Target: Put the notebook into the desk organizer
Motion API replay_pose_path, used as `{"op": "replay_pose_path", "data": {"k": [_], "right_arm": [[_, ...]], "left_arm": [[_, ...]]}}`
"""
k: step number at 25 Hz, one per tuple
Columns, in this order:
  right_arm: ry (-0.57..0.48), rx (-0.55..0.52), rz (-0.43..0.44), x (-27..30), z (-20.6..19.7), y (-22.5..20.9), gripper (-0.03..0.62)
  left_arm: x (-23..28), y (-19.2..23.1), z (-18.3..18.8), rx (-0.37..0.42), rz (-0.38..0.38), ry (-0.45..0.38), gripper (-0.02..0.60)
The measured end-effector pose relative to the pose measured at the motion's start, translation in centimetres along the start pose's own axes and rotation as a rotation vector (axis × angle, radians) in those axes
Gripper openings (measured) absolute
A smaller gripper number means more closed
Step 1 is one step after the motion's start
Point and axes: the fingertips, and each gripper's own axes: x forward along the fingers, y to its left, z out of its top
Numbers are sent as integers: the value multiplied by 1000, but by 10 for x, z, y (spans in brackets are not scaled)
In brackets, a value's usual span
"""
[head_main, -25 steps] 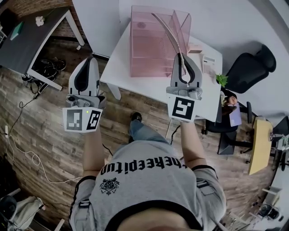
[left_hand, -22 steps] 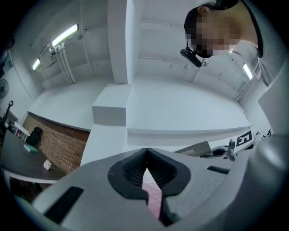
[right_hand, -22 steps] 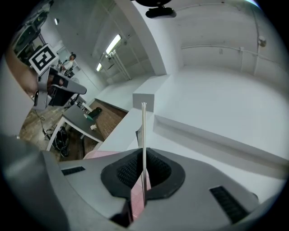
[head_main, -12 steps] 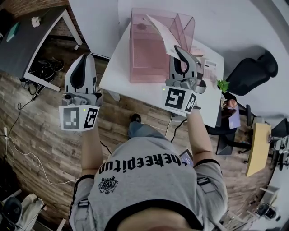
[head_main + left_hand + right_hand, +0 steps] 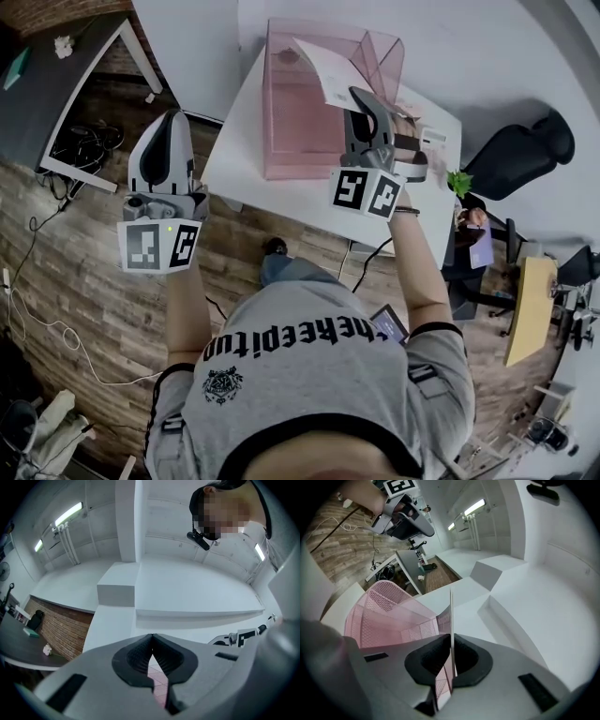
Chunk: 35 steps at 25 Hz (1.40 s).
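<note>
You're partway through. The notebook (image 5: 325, 75) is off the table (image 5: 234, 159), pinched by its lower edge in your right gripper (image 5: 361, 98), whose jaws are pressed tight on it. It hangs over the pink desk organizer (image 5: 286, 141) in the upper middle of the head view, not yet inside any slot. What is left, I judge, is lowering it into a compartment and letting go.

In the right gripper view the notebook (image 5: 451, 616) stands edge-on, a thin upright line at frame centre, with the organizer (image 5: 384, 616) to its left. In the head view its long axis runs from the jaws toward the upper left. Your left gripper (image 5: 170, 122) hangs at the left, clear of the table, jaws pressed together on nothing.
</note>
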Motion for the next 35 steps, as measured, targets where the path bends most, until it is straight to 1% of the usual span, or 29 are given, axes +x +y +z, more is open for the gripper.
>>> {"op": "replay_pose_path", "data": {"k": [4, 8, 15, 21, 25, 29, 32, 35], "right_arm": [[12, -73, 32, 15, -4, 9, 9], [21, -120, 68, 26, -8, 19, 9], [42, -153, 122, 38, -16, 32, 9], [65, -185, 223, 47, -19, 49, 9], [82, -163, 313, 49, -20, 60, 11], [91, -108, 403, 50, -23, 68, 29], [101, -42, 484, 52, -23, 76, 34], [114, 48, 581, 50, -24, 84, 34]], "left_arm": [[4, 3, -3, 6, 9, 4, 5], [6, 5, -4, 13, 22, 10, 5], [8, 8, -7, 25, 35, 20, 5], [6, 12, -9, 27, 46, 27, 5], [5, 10, -8, 29, 47, 30, 5], [6, 6, -9, 33, 42, 36, 4], [6, 5, -8, 35, 41, 38, 5], [6, 5, -8, 36, 40, 40, 5]]}}
